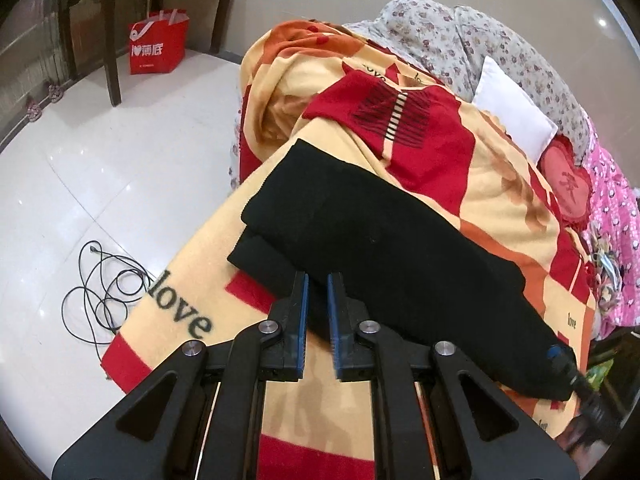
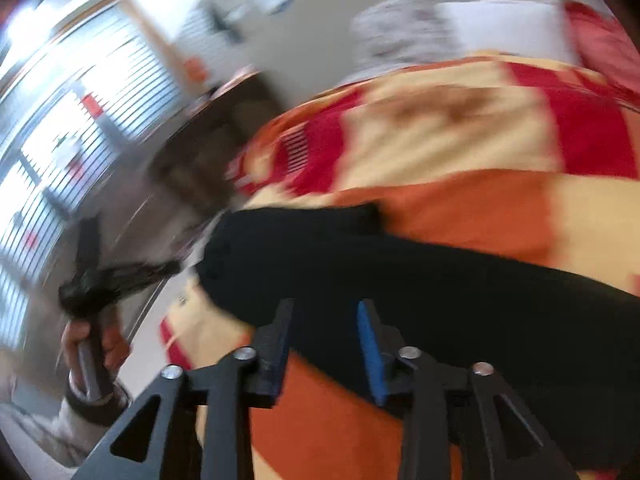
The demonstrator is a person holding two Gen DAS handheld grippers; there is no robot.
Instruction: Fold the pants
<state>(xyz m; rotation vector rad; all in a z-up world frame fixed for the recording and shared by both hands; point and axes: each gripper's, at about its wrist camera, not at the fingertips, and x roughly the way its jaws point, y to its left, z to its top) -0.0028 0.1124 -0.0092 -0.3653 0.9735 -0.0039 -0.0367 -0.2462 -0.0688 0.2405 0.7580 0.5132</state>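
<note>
Black pants [image 1: 372, 236] lie folded double on the patterned blanket [image 1: 496, 184] covering the bed, just ahead of both claws. Left claw [image 1: 318, 312]: narrow gap, nothing between the pads. Right claw [image 2: 326, 344]: parted wider, empty, apparently after release. Fold looks near complete.

Matt black cloth pants [image 1: 384, 240] on fuzzy blanket [image 1: 492, 184]; glossy floor [image 1: 120, 168].

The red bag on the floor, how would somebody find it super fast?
Start at the bed with the yellow and red blanket, then look across the shiny white floor toward the dark wooden table legs. The red bag stands right beside them, the only bright red thing there, with white writing.
</note>
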